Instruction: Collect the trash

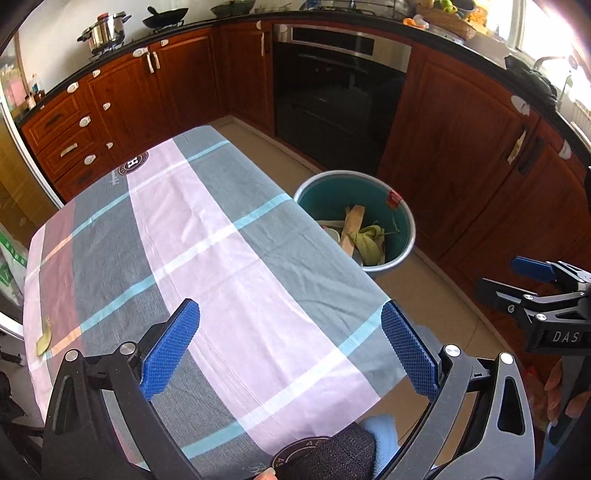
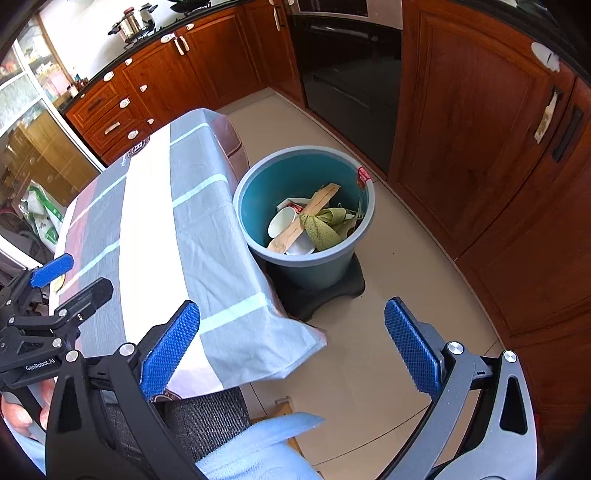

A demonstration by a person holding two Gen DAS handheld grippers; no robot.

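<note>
A teal bin [image 1: 400,236] stands on the floor by the table's right edge; it also shows in the right wrist view [image 2: 317,266]. It holds a green leaf wrap [image 2: 325,225], a wooden strip [image 2: 306,218] and a white cup [image 2: 282,221]. A small yellowish scrap [image 1: 44,338] lies on the checked tablecloth [image 1: 207,258] near its left edge. My left gripper [image 1: 290,347] is open and empty over the near part of the table. My right gripper [image 2: 291,347] is open and empty above the table corner and floor, short of the bin.
Red-brown cabinets [image 1: 461,166] and a black oven [image 1: 332,99] line the far and right sides. A dark mat [image 2: 321,295] lies under the bin. Pots [image 1: 103,33] stand on the counter. A green-printed bag [image 2: 42,218] sits left of the table.
</note>
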